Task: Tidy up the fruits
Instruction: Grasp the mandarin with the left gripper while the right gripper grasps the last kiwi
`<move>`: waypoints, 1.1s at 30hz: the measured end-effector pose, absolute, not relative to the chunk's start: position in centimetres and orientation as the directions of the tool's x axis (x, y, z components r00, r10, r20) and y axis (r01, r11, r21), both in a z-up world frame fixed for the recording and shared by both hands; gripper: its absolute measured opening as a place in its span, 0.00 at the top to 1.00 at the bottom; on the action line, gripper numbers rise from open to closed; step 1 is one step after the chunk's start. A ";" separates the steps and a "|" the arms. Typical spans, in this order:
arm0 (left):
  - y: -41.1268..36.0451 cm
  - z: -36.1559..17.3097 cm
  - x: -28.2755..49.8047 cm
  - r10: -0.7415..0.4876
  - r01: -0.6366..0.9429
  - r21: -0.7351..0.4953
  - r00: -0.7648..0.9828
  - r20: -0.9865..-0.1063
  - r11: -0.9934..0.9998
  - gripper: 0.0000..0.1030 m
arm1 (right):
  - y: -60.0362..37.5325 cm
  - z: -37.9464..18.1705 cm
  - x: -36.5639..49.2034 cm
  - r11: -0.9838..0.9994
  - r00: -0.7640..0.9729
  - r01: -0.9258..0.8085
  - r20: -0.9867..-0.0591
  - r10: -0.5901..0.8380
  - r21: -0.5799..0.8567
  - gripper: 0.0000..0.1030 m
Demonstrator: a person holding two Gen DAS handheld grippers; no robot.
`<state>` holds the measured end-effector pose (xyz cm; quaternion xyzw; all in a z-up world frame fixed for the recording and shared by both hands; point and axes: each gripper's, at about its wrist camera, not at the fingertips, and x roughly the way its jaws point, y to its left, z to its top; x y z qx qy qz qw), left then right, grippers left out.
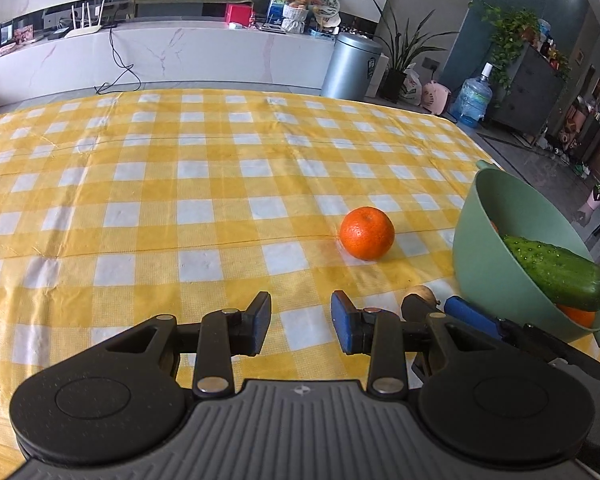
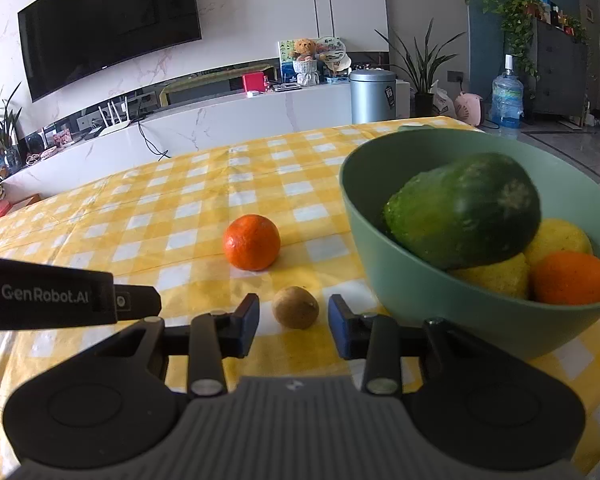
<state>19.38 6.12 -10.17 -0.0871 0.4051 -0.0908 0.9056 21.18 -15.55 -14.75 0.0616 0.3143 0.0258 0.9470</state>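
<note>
A cucumber (image 2: pixel 462 210), lemons (image 2: pixel 556 236) and one orange (image 2: pixel 572 278) are found inside the bowl (image 2: pixel 432 280). Left of the bowl, on the surface (image 2: pixel 180 216), a second orange (image 2: pixel 252 242) and a small brown fruit (image 2: pixel 295 307) remain. The right gripper (image 2: pixel 294 322) fingers are seen apart around the brown fruit, not touching; the left gripper (image 1: pixel 301 322) fingers are apart, empty.

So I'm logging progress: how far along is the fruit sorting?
Done: the bowl already holds a cucumber, lemons and an orange. In hand: the right claw is open around the small brown fruit, not gripping. Left: that fruit and the tangerine on the cloth.
</note>
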 end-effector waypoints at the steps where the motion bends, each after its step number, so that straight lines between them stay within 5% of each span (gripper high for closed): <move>1: 6.2 -10.2 19.4 -0.236 0.093 -0.234 0.655 -0.718 0.968 0.61 | -15.5 -14.9 21.3 0.991 0.801 -0.005 -0.593 0.084 0.133 0.73; 17: 2.7 -9.8 22.9 -0.305 0.249 -0.187 0.625 -0.719 0.950 0.61 | -17.1 -14.8 21.1 0.981 0.776 0.043 -0.624 0.088 0.191 0.76; 24: 0.8 -10.7 25.7 -0.331 0.324 -0.155 0.606 -0.723 0.933 0.44 | -18.0 -15.0 21.5 0.968 0.759 0.073 -0.643 0.102 0.240 0.76; 33: 0.6 -12.0 26.8 -0.344 0.292 -0.199 0.627 -0.699 0.936 0.42 | -18.3 -15.3 22.0 0.967 0.756 0.062 -0.644 0.116 0.247 0.75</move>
